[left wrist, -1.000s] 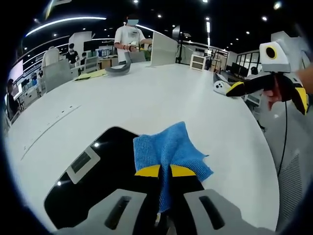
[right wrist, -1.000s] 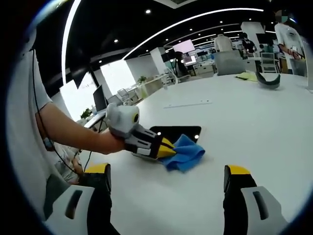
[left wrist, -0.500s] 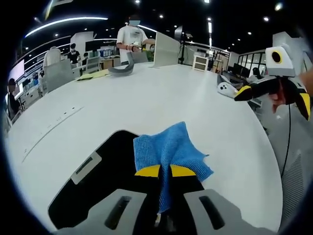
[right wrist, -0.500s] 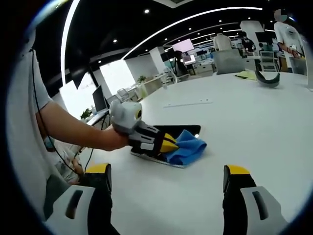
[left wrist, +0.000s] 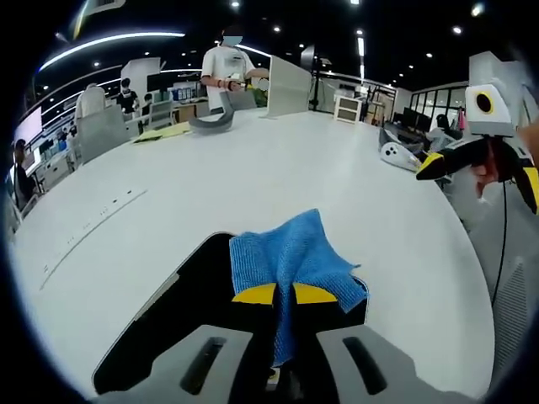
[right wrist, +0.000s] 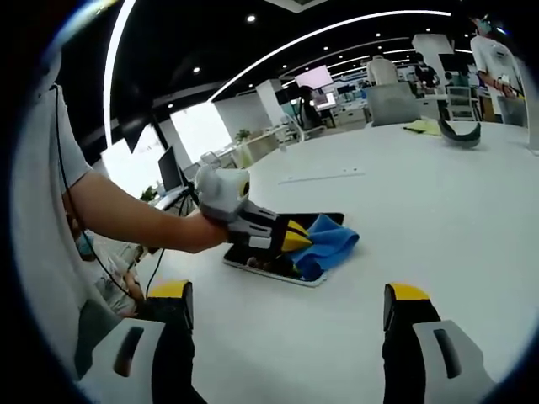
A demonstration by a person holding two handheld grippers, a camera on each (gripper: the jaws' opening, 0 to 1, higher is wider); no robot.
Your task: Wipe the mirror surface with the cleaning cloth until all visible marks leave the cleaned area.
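Left hand-held gripper [left wrist: 283,294] pinches cloth [left wrist: 290,257] on mirror [left wrist: 185,311]; white table [left wrist: 253,168] around.

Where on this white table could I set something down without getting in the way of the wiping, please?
The broad stretch of white table between the mirror and the grey curved object at the far edge is bare. Bare too is the tabletop before the right gripper. It is crowded at the mirror, where the left gripper presses the blue cleaning cloth.
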